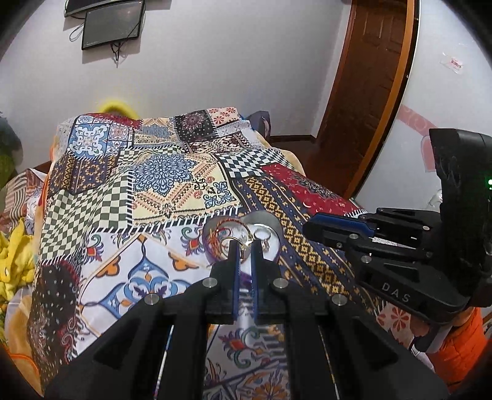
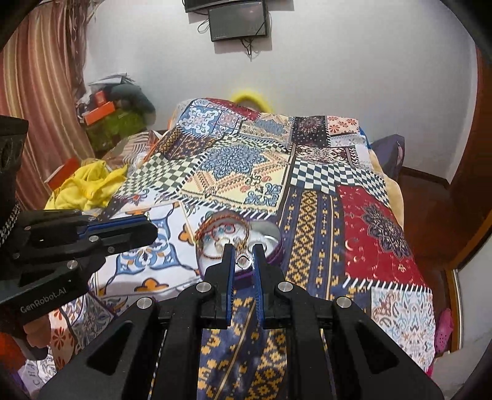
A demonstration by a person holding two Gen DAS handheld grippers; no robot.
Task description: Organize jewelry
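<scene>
A heart-shaped metal jewelry tin [image 1: 270, 222] with a purple wall lies open on the patchwork bedspread; it also shows in the right wrist view [image 2: 270, 235]. Inside lie red and orange beaded bracelets [image 1: 216, 238] [image 2: 215, 223], gold rings [image 1: 261, 235] and small pieces. My left gripper [image 1: 244, 246] hovers over the tin's near edge, fingers a narrow gap apart, a gold ring [image 1: 245, 250] between the tips. My right gripper [image 2: 243, 250] is over the tin too, slightly open, a small silver ring [image 2: 242, 260] seen between its fingers; I cannot tell whether either ring is held.
The patchwork bedspread [image 2: 307, 190] covers the bed. Yellow cloth [image 2: 89, 184] and piled clutter [image 2: 113, 114] lie at the left. A wooden door [image 1: 369, 92] stands at the right, a dark screen [image 2: 238, 21] on the wall. Each gripper shows in the other's view [image 1: 384, 246] [image 2: 77, 240].
</scene>
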